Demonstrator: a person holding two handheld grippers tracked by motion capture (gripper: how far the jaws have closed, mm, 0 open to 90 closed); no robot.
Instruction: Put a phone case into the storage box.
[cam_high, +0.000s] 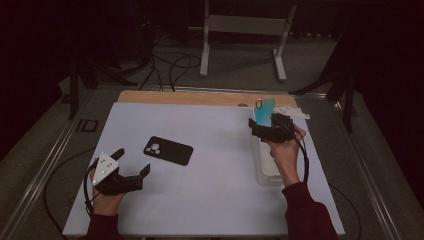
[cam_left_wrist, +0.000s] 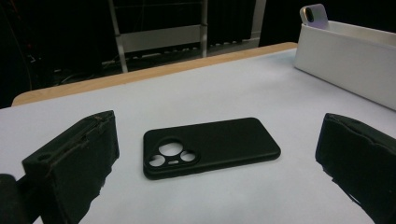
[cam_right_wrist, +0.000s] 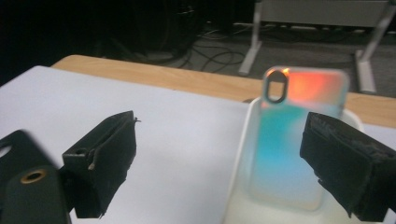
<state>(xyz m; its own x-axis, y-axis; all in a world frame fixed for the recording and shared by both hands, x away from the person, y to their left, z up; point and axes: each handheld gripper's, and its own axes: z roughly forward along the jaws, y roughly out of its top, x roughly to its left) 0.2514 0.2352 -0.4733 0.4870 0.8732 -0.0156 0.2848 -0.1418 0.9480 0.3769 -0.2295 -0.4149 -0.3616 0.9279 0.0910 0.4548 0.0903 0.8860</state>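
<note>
Dark room all around, with cables (cam_high: 165, 65) on the floor and a pale metal frame (cam_high: 245, 30) standing behind the table (cam_high: 210, 200), which has a white sheet on top and a strip of bare wood along the far edge. Black phone case (cam_high: 168, 150) lies flat, camera cutouts up, a bit left of the middle. Left gripper (cam_high: 132, 167) sits near the front left corner, held in the person's hand (cam_high: 107, 202), jaws spread wide and holding nothing; in the left gripper view the black case lies just ahead between them, not touching either. Over on the right there's a white tray (cam_high: 267, 172), and an iridescent teal-to-orange phone case (cam_high: 263, 111) stands upright at its far end. Right gripper (cam_high: 267, 124) is up at that case, with the right hand (cam_high: 282, 150) over the tray. In the right gripper view the jaws are parted and the shiny case stands just inside the right-hand one, but I can't tell if it's touching.
</note>
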